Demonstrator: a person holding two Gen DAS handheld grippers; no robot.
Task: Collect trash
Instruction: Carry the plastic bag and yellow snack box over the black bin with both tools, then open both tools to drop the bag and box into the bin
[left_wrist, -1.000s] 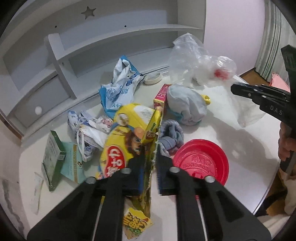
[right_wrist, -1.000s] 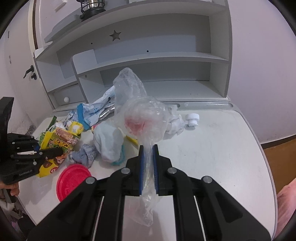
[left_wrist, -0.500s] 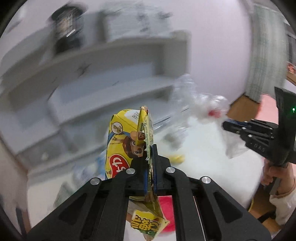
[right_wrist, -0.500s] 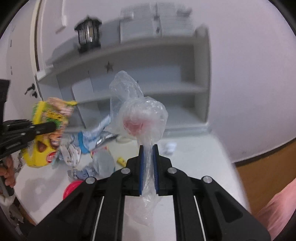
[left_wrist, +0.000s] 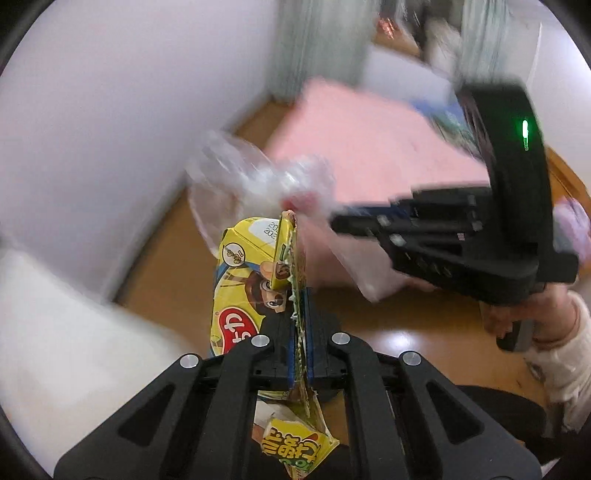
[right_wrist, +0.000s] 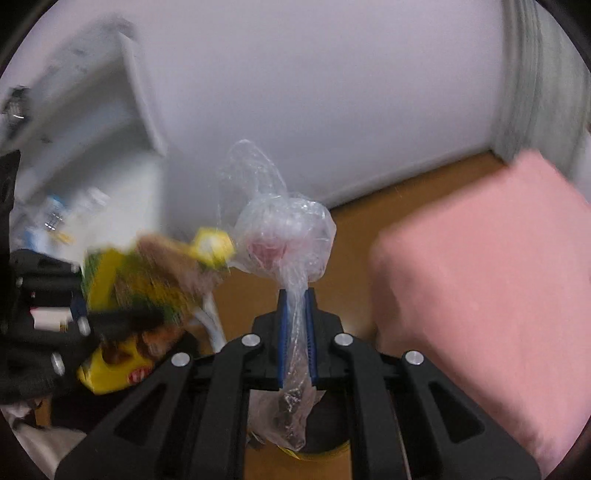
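My left gripper (left_wrist: 301, 317) is shut on a yellow snack box (left_wrist: 251, 288), flattened and torn, held upright in the air over the wooden floor. My right gripper (right_wrist: 295, 314) is shut on the neck of a clear plastic bag (right_wrist: 284, 236) with something red inside. In the left wrist view the right gripper (left_wrist: 340, 221) and the bag (left_wrist: 258, 181) hang just beyond the box. In the right wrist view the box (right_wrist: 147, 280) is blurred at the left, in the left gripper (right_wrist: 110, 317).
A pink cushion or mattress (right_wrist: 480, 288) lies on the wooden floor (right_wrist: 354, 236) at the right. A white wall (right_wrist: 314, 92) is behind. The white shelf unit (right_wrist: 74, 147) is at the far left. A dark round opening (right_wrist: 325, 432) shows below my right gripper.
Both grippers have swung away from the table toward the floor and pink cushion, each keeping its hold. The table trash has left the left wrist view. The views are motion-blurred.
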